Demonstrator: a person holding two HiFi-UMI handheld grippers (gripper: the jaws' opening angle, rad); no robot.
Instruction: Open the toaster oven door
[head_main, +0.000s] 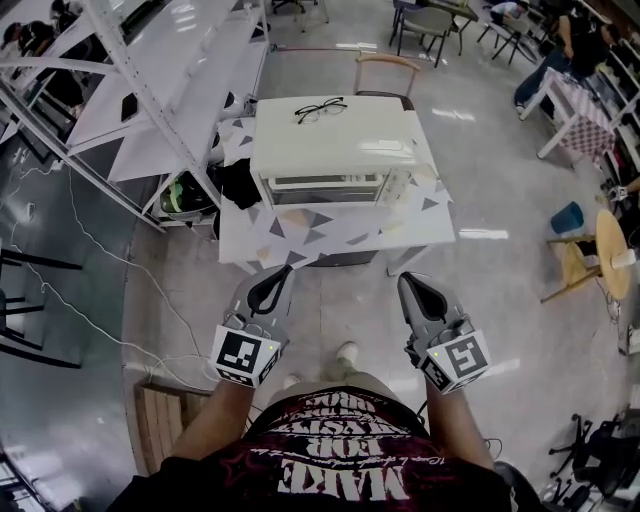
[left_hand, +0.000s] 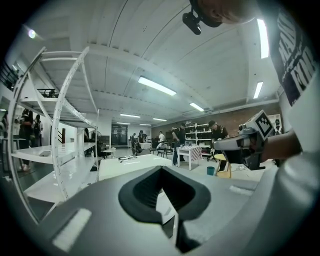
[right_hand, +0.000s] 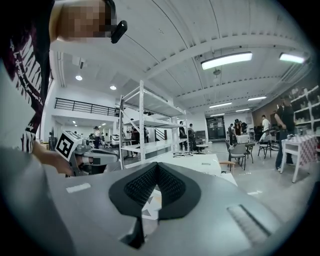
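Approach step. Oven at 12 o'clock on worktop, door shut. My left gripper and right gripper well short, fingers together, empty. Next: advance, part fingers, grip door's top edge.

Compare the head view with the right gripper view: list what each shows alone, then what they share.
Head view only: the toaster oven door, closed, and the person's shoes. Right gripper view only: ceiling lights and a balcony railing. Both: the glasses on the toaster oven, the left gripper and right gripper, both shut.
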